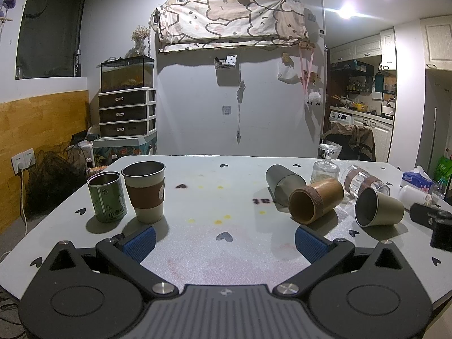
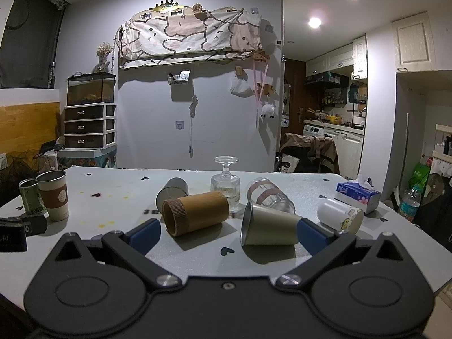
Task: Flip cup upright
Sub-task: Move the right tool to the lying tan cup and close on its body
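Several cups lie on their sides on the white table (image 1: pixel 226 254): a beige metal cup (image 2: pixel 268 227) (image 1: pixel 378 210), a brown bamboo cup (image 2: pixel 195 212) (image 1: pixel 315 202), a grey cup (image 2: pixel 171 190) (image 1: pixel 284 183), a clear glass with brown bands (image 2: pixel 268 195) (image 1: pixel 363 180) and a white mug (image 2: pixel 340 214). A sleeved steel cup (image 1: pixel 147 190) (image 2: pixel 53 195) and a green tin (image 1: pixel 107 197) stand upright at the left. My left gripper (image 1: pixel 224 240) is open and empty above bare table. My right gripper (image 2: pixel 228 233) is open, with the beige cup's base touching or just in front of its right finger (image 2: pixel 312 233).
A ribbed glass bottle (image 2: pixel 226 186) stands behind the lying cups. A tissue box (image 2: pixel 357 196) sits at the right edge. The right gripper shows as a black body (image 1: pixel 432 221) at the left view's right side. The table's front edge is close below both grippers.
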Demonstrator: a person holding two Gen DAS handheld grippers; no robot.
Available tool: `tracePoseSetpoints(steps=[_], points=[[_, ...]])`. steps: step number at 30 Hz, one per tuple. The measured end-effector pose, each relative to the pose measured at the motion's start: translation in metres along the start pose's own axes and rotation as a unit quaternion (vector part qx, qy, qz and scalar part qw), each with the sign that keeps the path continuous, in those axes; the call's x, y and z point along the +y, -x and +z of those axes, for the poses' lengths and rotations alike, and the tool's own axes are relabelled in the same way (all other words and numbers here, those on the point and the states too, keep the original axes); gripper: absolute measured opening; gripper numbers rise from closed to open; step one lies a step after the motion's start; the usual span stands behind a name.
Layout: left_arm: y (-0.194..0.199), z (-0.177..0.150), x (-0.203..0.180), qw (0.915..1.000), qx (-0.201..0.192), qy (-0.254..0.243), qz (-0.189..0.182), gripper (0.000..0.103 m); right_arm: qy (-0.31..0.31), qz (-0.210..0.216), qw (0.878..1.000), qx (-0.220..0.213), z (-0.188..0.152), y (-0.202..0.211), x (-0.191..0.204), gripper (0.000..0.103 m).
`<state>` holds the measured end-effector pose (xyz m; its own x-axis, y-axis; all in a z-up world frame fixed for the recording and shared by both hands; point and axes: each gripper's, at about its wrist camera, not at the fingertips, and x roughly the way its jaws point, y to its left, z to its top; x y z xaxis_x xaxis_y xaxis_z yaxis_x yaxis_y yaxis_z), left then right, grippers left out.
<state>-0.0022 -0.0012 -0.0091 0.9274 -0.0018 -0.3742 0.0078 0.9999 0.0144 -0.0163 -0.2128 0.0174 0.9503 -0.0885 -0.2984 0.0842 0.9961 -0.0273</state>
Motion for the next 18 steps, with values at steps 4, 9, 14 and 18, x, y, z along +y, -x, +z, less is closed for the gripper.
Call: tracePoseSetpoints(steps=[4, 9, 14, 18], points=[[0.002, -0.012, -0.002, 1.0, -0.001, 0.001, -0.006, 0.103, -0.014, 0.004, 1.0, 0.01, 0.002, -0.01, 0.002, 0.103], [-0.005, -0.02, -0.006, 1.0, 0.001, 0.002, -0.006, 0.103, -0.047, 0.016, 0.998, 0.025, 0.018, -0.04, 0.006, 0.103], [-0.006, -0.017, 0.006, 1.0, 0.002, 0.007, -0.002, 0.103, -0.105, 0.043, 0.991, 0.071, 0.037, -0.095, 0.013, 0.1], [-0.005, -0.02, 0.012, 0.9999, 0.004, 0.013, 0.002, 0.103, -0.159, 0.05, 0.978, 0.124, 0.046, -0.142, 0.022, 0.094]])
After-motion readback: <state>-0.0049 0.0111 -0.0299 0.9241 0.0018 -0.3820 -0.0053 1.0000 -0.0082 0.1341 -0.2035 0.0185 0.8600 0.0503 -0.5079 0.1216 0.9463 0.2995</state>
